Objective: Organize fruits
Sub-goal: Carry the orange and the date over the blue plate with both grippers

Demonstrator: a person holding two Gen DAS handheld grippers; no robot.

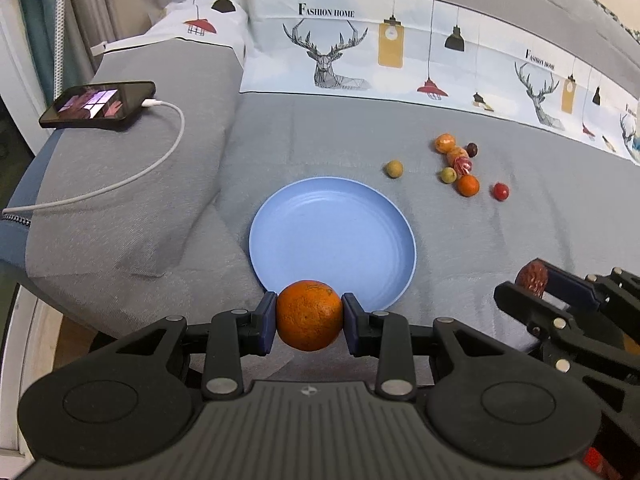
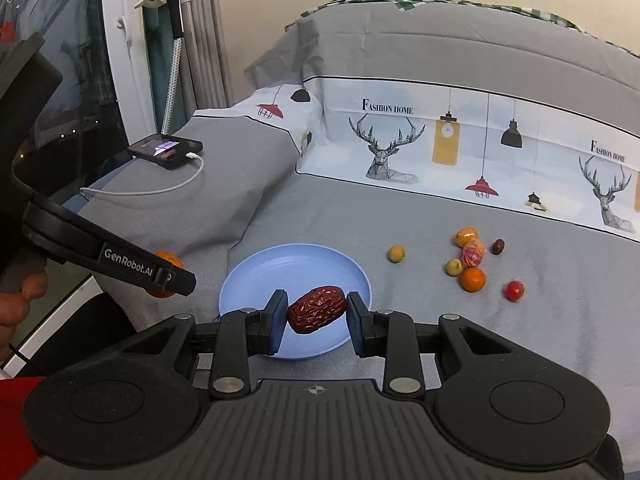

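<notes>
**Fruit count on the grey bedspread**

One blue plate (image 1: 304,216) lies on the bed with nothing resting in it. Two grippers are in view, each carrying one fruit: one large orange (image 1: 309,315) and one wrinkled red date (image 2: 317,309).

Loose on the cover lie eight small pieces:
- two yellow-green round fruits (image 1: 394,169) (image 1: 448,175)
- two orange citrus, one wrapped (image 1: 445,143) and one bare (image 1: 468,185)
- one pink-red wrapped piece (image 1: 461,162)
- one dark date (image 1: 472,149)
- one red round fruit (image 1: 501,191)

That makes nine loose and held fruits plus the wrapped piece. One phone (image 1: 98,105) with one white cable (image 1: 160,160) is also present.
</notes>
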